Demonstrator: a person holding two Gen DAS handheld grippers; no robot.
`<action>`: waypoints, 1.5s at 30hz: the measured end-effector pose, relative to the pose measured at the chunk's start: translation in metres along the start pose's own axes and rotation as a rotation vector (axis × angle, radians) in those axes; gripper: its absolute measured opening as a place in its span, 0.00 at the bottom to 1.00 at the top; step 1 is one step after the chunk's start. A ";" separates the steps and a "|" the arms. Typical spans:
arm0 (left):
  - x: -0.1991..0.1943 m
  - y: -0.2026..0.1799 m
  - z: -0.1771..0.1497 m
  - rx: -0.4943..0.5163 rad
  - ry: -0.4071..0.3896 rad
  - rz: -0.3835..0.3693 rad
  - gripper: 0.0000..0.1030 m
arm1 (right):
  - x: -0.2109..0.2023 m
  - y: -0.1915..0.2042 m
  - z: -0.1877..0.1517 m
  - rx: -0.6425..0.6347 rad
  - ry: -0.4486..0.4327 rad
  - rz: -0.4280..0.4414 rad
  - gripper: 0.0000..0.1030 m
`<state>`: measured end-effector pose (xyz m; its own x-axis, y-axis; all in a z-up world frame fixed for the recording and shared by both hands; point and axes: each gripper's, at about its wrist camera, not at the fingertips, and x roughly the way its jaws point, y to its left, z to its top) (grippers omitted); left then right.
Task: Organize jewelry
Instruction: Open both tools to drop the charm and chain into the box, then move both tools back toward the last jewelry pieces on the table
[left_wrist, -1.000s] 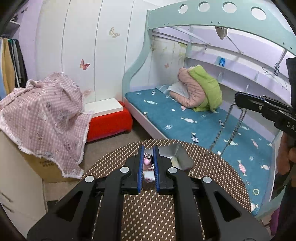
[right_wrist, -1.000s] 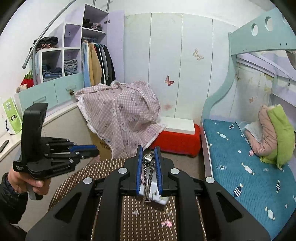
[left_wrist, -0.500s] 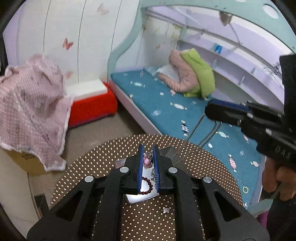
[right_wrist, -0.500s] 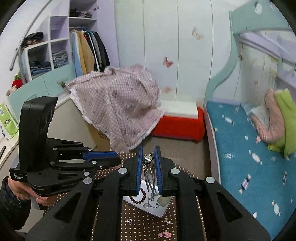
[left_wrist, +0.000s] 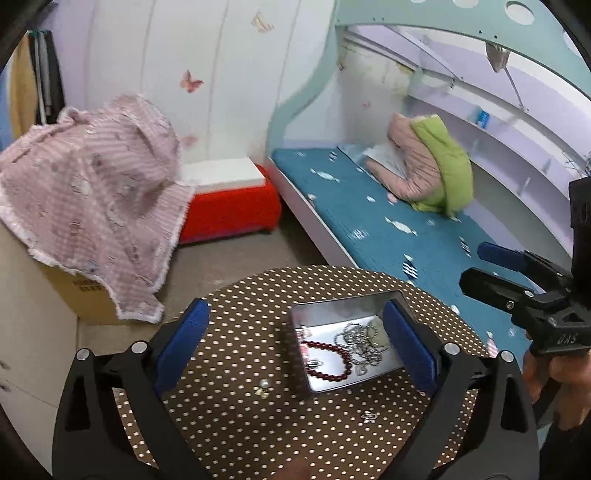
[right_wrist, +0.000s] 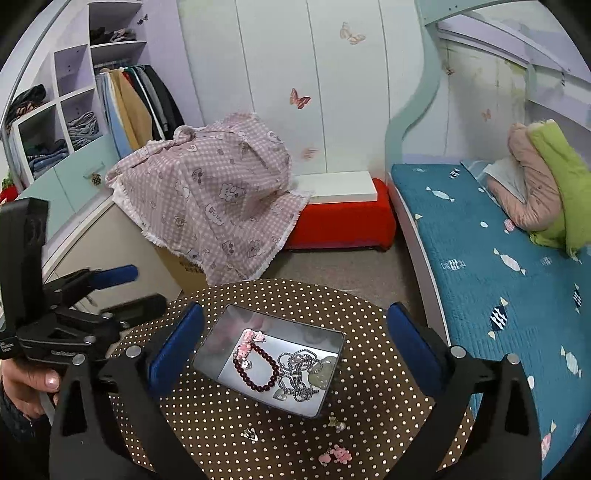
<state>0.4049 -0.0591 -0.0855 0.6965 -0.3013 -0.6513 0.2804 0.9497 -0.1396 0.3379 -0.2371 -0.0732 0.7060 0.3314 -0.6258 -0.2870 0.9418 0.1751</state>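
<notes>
A metal tin (right_wrist: 225, 325) (left_wrist: 325, 308) sits on the round brown dotted table (right_wrist: 280, 295). Inside lie a silver chain necklace (right_wrist: 299, 373) (left_wrist: 360, 341), a dark red bead bracelet (right_wrist: 256, 373) (left_wrist: 332, 360) and a pink charm (right_wrist: 248, 341). My left gripper (left_wrist: 295, 339) is open and empty above the table. My right gripper (right_wrist: 291, 343) is open and empty above the tin. Loose on the table lie a silver charm (right_wrist: 251, 434), a pearl earring (right_wrist: 338, 424) and pink bear earrings (right_wrist: 336, 456).
A bed with a teal cover (right_wrist: 498, 258) runs along the right. A pink checked cloth (right_wrist: 207, 199) covers a cardboard box at the left. A red stool (right_wrist: 340, 221) stands by the wall. Small trinkets (left_wrist: 264, 387) (left_wrist: 369, 416) lie on the table.
Both grippers have opened. The silver chain that hung from the right gripper now lies in the tin. The pink item the left gripper held is released.
</notes>
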 end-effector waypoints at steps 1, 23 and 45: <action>-0.004 0.000 -0.002 0.002 -0.010 0.013 0.92 | -0.001 -0.001 0.000 0.003 -0.003 0.002 0.92; -0.080 -0.013 -0.074 0.046 -0.128 0.101 0.93 | -0.086 -0.025 -0.076 0.086 -0.079 -0.093 0.92; 0.011 -0.049 -0.143 0.091 0.093 0.050 0.93 | -0.033 -0.021 -0.162 0.122 0.139 -0.120 0.92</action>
<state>0.3046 -0.0969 -0.1927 0.6480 -0.2411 -0.7225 0.3085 0.9503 -0.0404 0.2161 -0.2770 -0.1791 0.6319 0.2137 -0.7450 -0.1198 0.9766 0.1785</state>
